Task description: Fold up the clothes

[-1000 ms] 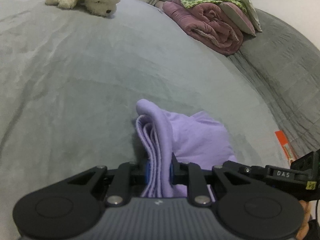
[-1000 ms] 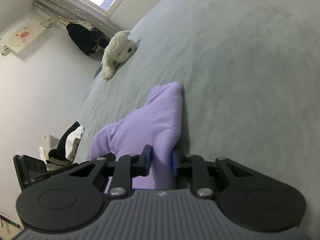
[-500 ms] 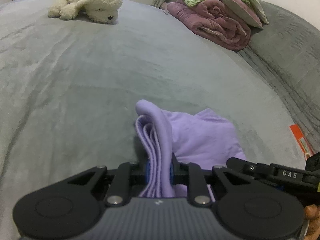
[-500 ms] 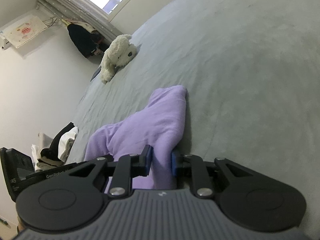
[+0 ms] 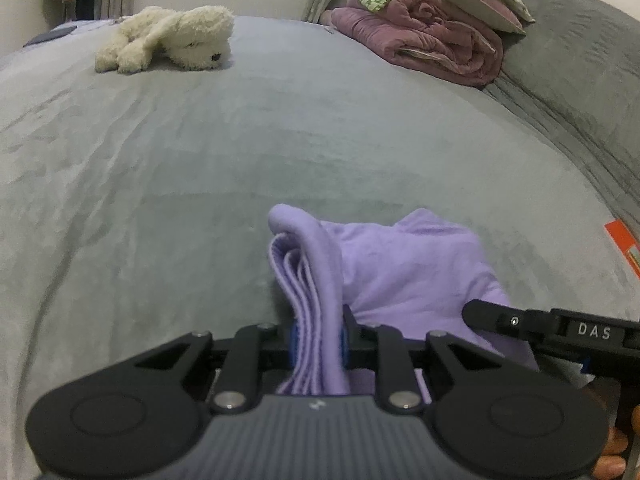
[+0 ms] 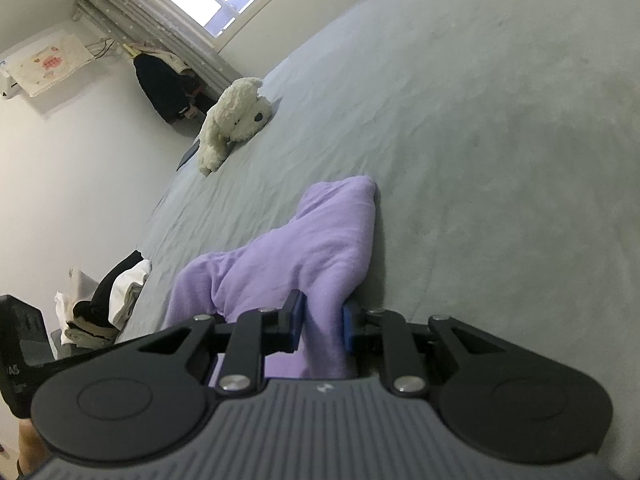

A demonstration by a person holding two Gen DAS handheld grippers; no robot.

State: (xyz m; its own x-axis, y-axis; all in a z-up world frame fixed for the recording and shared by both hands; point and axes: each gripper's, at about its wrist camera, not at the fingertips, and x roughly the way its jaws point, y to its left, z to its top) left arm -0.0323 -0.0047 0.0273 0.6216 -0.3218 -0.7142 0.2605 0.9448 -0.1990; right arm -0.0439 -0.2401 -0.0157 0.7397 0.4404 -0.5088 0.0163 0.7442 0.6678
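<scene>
A lilac garment (image 5: 404, 264) is bunched up just above the grey bed cover (image 5: 200, 168). My left gripper (image 5: 318, 338) is shut on its layered, ribbed edge, which stands up between the blue pads. In the right wrist view the same lilac garment (image 6: 320, 240) drapes forward onto the bed, and my right gripper (image 6: 322, 322) is shut on another fold of it. The right gripper's black body (image 5: 560, 332) shows at the lower right of the left wrist view, close beside the left one.
A white plush dog (image 5: 172, 38) lies far back on the bed. A rolled mauve quilt (image 5: 432, 40) with a green patterned cloth on top sits at the back right. Folded black and white clothes (image 6: 104, 300) are stacked off the bed's left edge. An orange item (image 5: 624, 244) lies at the right.
Both grippers keep their hold on the lilac garment. The views have tilted upward a little, so the plush dog and quilt sit lower in frame; the garment's shape is nearly unchanged.
</scene>
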